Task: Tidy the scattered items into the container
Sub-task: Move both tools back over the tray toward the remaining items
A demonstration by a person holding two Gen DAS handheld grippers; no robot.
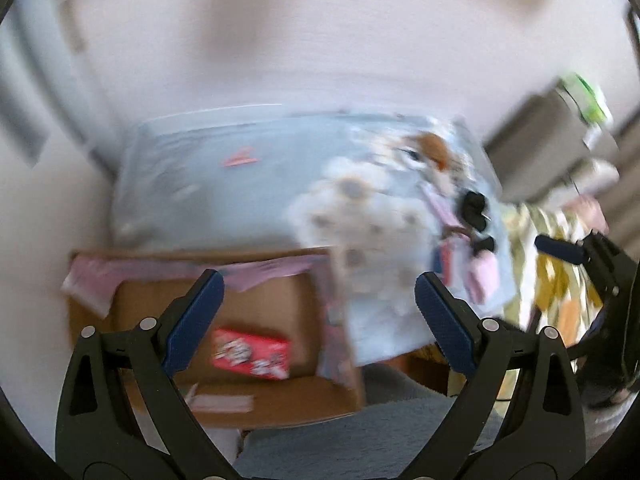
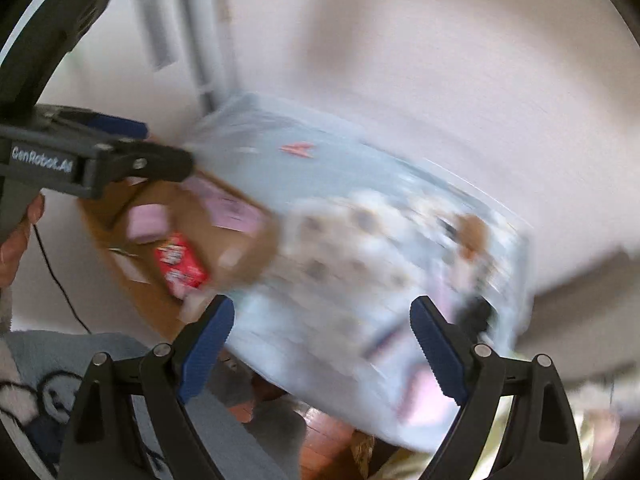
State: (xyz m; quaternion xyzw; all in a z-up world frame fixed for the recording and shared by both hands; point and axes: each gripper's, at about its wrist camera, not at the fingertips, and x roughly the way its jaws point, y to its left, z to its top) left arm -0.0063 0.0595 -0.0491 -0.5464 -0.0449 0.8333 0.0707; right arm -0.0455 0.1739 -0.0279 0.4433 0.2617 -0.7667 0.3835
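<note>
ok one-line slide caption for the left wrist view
Open left gripper above a cardboard box holding a red packet, beside a pale blue printed sheet; heavy motion blur.

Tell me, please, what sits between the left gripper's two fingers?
Nothing is held; the left gripper stands open, and its wrist view shows the cardboard box with a red packet beyond.

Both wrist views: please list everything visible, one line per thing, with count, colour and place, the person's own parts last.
Cardboard box: one, brown, open, beside the printed sheet.
Red packet: one, red with white print, inside the box.
Pink block: one, pale pink, in the box; blurred.
Printed sheet: one, light blue with blurred white and brown print, next to the box, overlapping its edge.
Wood floor: reddish brown, under the sheet's near edge.
Left claw: one, black with blue pads, open, empty.
Right claw: one, black with blue pads, open, empty.
Hand: one, gripping the left claw's handle.
</note>
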